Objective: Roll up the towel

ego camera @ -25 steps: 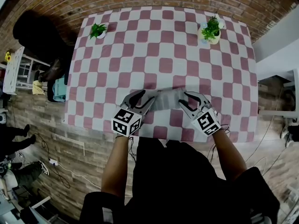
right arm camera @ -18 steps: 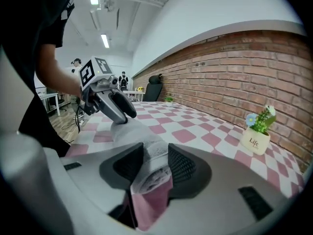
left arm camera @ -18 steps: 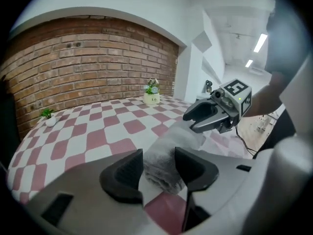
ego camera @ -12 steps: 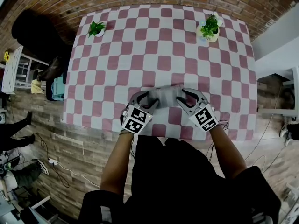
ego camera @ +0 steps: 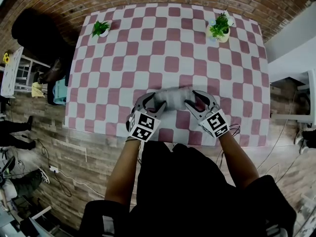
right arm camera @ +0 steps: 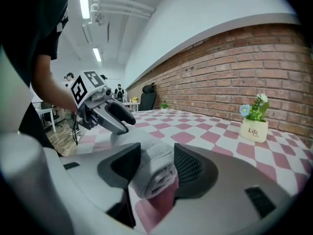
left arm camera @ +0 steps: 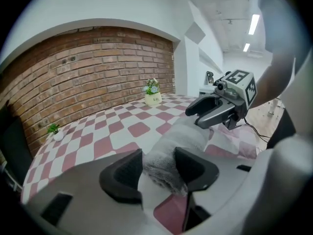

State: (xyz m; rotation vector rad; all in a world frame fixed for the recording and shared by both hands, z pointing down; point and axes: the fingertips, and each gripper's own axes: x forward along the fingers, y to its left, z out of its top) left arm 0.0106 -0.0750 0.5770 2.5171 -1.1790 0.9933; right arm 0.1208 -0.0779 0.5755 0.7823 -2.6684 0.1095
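The towel [ego camera: 173, 98] is laid rolled, left to right, at the near edge of the table [ego camera: 173, 43]. Its left end is pinched by the left gripper [left arm camera: 159, 164] and its right end by the right gripper [right arm camera: 157, 166], probably so the roll cannot unwind.

The table [ego camera: 168, 63] is covered with a pink-and-white checked cloth [ego camera: 148, 46]. A small green plant [ego camera: 100, 28] stands at its far left corner, and a larger one in a cream pot [ego camera: 218, 29] at its far right corner. A pale rolled towel [ego camera: 173, 98] lies near the middle of the near edge.
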